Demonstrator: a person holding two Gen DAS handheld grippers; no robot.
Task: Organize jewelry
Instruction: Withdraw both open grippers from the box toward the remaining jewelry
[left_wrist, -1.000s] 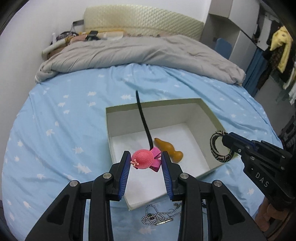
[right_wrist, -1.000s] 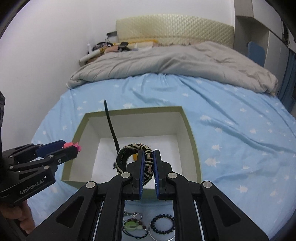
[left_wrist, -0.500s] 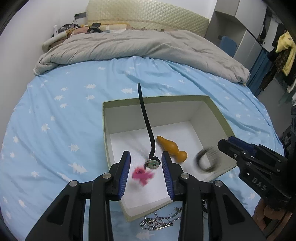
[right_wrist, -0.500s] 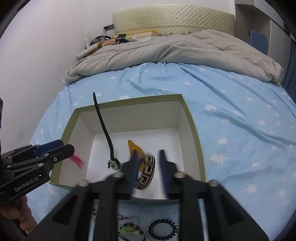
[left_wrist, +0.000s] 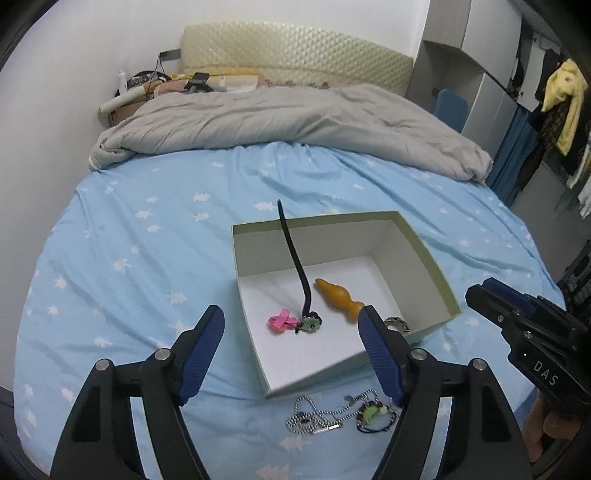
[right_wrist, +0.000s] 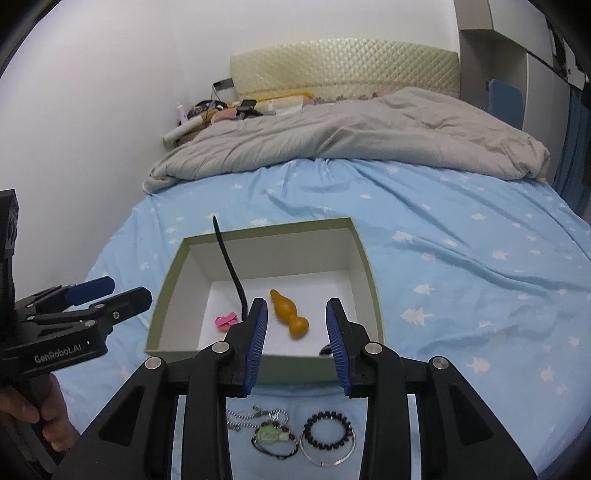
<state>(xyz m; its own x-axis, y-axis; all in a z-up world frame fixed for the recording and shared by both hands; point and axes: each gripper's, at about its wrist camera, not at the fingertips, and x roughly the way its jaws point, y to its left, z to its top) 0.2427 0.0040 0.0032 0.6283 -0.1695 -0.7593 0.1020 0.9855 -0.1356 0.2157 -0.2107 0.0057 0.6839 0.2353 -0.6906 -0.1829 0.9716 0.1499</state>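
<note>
An open white box (left_wrist: 417, 236) (right_wrist: 364, 254) lies on the blue bed. Inside it are a pink hat clip (left_wrist: 281, 322) (right_wrist: 226, 320), a black-strapped watch (left_wrist: 295, 264) (right_wrist: 231, 266), an orange gourd pendant (left_wrist: 338, 297) (right_wrist: 290, 314) and a black-and-white woven bangle (left_wrist: 398, 325), partly hidden. My left gripper (left_wrist: 291, 354) is open and empty above the box's near edge. My right gripper (right_wrist: 296, 343) is open and empty over the box's near wall. On the sheet before the box lie a ball chain (left_wrist: 314, 417) (right_wrist: 240, 419), a green charm bracelet (left_wrist: 373, 415) (right_wrist: 273, 437), a black bead bracelet (right_wrist: 327, 430) and a thin silver bangle (right_wrist: 328, 459).
A grey duvet (left_wrist: 288, 118) (right_wrist: 354, 136) is bunched across the far half of the bed. Clutter lies at the headboard (left_wrist: 295, 59). Wardrobe and hanging clothes (left_wrist: 561, 103) stand at the right. The other gripper shows at each view's side (left_wrist: 532, 328) (right_wrist: 74, 325).
Both grippers have opened and pulled back. The pink hat clip dropped from the left one and the woven bangle from the right one; both now lie in the box.
</note>
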